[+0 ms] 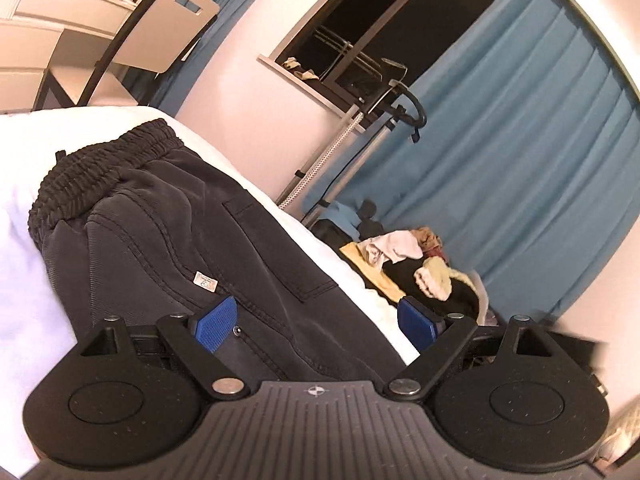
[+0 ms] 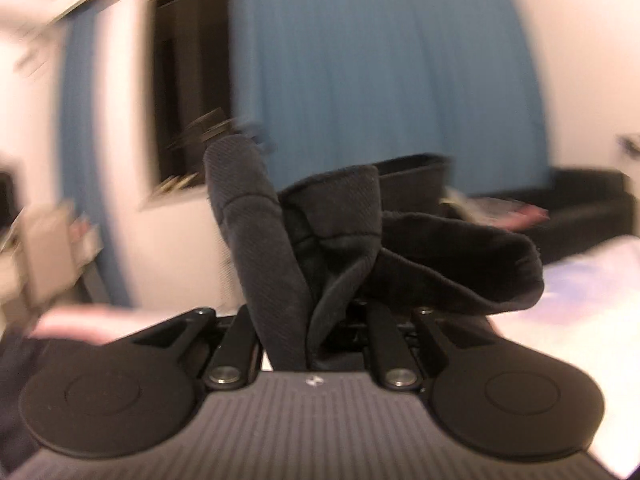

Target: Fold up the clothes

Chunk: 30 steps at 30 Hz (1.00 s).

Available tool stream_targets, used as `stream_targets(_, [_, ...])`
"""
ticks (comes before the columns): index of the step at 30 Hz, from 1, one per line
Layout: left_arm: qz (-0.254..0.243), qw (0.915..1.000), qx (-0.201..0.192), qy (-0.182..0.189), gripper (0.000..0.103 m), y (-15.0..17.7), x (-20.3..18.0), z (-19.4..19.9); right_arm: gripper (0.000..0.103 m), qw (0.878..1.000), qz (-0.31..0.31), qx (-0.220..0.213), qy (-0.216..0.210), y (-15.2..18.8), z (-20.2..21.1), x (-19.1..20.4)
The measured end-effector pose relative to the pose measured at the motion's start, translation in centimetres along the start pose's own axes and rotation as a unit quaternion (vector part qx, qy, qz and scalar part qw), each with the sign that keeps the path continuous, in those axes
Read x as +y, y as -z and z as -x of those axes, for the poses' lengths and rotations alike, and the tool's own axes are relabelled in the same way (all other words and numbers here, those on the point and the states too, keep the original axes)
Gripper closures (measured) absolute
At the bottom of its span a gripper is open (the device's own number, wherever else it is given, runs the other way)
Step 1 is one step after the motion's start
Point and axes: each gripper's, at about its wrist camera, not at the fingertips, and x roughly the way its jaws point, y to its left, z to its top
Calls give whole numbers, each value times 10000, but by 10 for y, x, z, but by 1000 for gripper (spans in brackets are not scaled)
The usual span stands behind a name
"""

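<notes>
Bed (image 1: 24,216), white; dark trousers (image 1: 168,216) lie along it, waistband at ten o'clock; left tongs (image 1: 316,320) gape wide, empty, over them; right tongs (image 2: 310,316) clamp bunched dark cloth (image 2: 340,236), raised; folding appears barely begun.

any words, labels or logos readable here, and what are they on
No text can be read.
Small white tag on the dark trousers: print too small to read.
Round emblem on the left claw's body: a symbol, no letters.
Right wrist view: too blurred to show any text.
</notes>
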Motion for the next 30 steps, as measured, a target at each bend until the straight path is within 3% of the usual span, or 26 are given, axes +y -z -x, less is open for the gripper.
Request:
stream_targets(2, [2,10000,-10,45,13,0,0,0,90,9964,600,347,-496,29,-12,45])
stream_targets(4, [-50,10000,12,51,13,0,1,0,89,9851,1151,921,-881,64,-25,77])
stream_targets(7, [-45,9999,108,47,13,2,3,-4,85,9764,1475,1257,-957,95,-30,86])
stream_targets(8, [-28,9999,133,64,13,3,4,-5,83,9762,1446,1268,-1008,97,-29,81])
stream_targets(10, [-22,9998,148,149,13,4,5,-6,70,9738,1420,1305,-1202,92,-27,71])
stream_targets(12, [-73,9996,163,240,13,5,2,-7,48,9637,1677,1379,-1554,82,-21,79])
stream_targets(14, [-125,9991,188,346,13,6,0,-7,40,9530,1800,1450,-1959,73,-6,71])
stream_targets(16, [-208,9985,235,449,13,8,-3,-7,37,9448,1765,1526,-2301,64,13,54])
stream_targets(20, [-454,9973,400,418,14,17,-12,-13,34,9402,1615,1576,-2551,40,52,15])
stream_targets(23, [-657,9951,593,448,16,27,-19,-18,33,9547,1421,1470,-2160,30,71,-20])
stream_targets(26, [-944,9915,795,410,18,39,-31,-23,33,9757,998,1336,-1419,29,75,-61])
stream_targets(28, [-995,9897,982,297,23,47,-36,-29,33,9862,437,1367,-824,26,68,-91])
stream_targets(30, [-1079,9869,1198,34,40,55,-38,-36,32,9891,6,1427,-370,25,58,-114])
